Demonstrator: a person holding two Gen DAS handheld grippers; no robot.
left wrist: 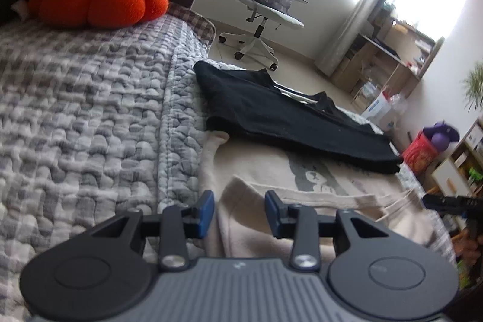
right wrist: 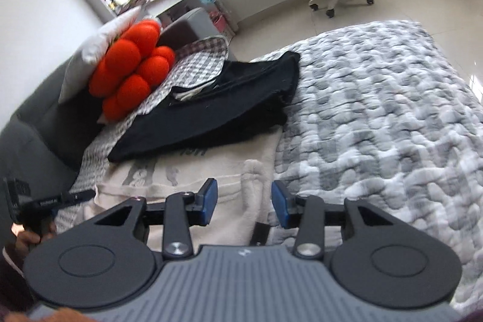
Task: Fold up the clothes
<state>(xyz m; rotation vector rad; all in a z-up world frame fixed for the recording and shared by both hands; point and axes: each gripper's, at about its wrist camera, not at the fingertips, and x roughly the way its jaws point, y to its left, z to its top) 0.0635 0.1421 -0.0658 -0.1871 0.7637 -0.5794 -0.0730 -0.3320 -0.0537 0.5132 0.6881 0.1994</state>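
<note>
Left wrist view: left gripper [left wrist: 240, 212] jaws open, holding nothing | right gripper [right wrist: 244, 202] jaws open too | cream shirt [left wrist: 271, 168] lies low in the middle, black shirt [left wrist: 289, 116] just above | tip: pinch both near corners, lift together.

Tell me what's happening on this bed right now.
A person is folding clothes with a handheld gripper in each hand. The left gripper and the right gripper both hover with jaws open over the near edge of a cream garment spread on the grey quilt. Neither is gripping anything. A black garment already lies folded beyond it, overlapping its far end.
</note>
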